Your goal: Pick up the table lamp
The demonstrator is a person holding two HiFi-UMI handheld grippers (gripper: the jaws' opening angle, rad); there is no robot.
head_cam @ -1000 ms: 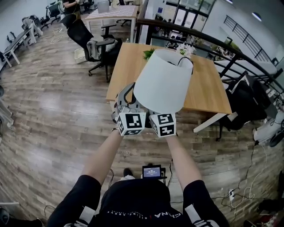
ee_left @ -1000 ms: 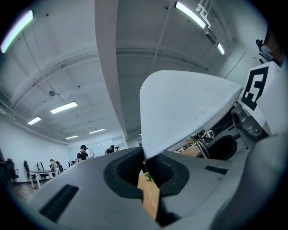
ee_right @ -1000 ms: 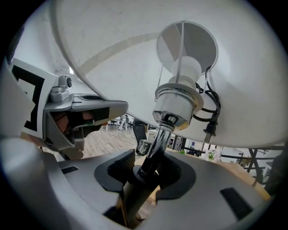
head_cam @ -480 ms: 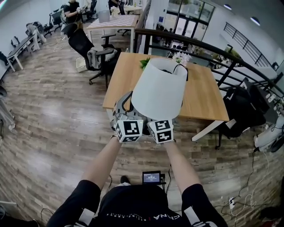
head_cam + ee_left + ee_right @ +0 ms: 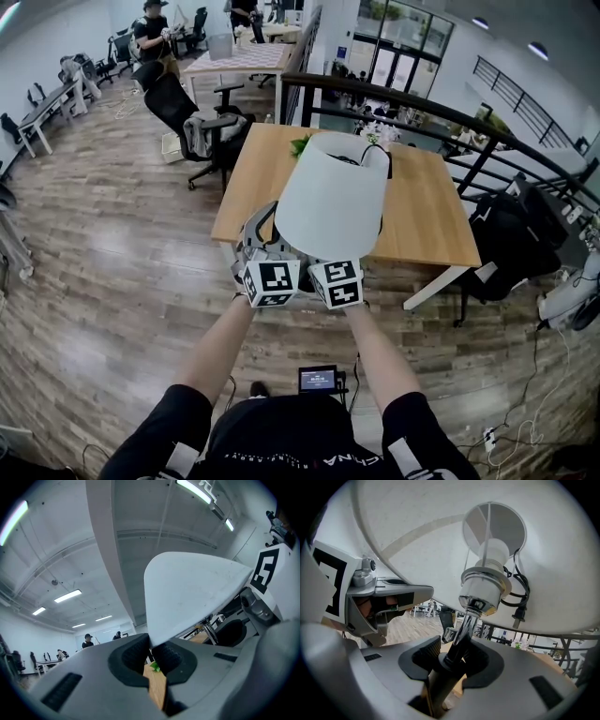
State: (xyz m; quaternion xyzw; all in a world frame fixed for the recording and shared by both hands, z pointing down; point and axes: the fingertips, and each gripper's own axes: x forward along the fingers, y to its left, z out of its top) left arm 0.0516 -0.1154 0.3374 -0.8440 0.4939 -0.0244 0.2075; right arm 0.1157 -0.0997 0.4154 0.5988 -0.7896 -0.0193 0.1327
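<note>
Holding the table lamp (image 5: 333, 192) aloft and tilted, shade toward the far side, over the near edge of the wooden table (image 5: 431, 216). Left gripper (image 5: 152, 657) nearly closed, pinching the lower rim of the white shade (image 5: 187, 588). Right gripper (image 5: 455, 660) clamped round the stem (image 5: 464, 627) just below the chrome socket (image 5: 483, 585); both sit side by side at the lamp's near end.

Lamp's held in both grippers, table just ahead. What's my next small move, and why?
Probably ease the table lamp forward over the wooden table without loosening either grip. It is in the air, on no surface: the right gripper has its jaws clamped on the stem, while the left gripper only pinches the shade at its thin rim, a weaker hold.
</note>
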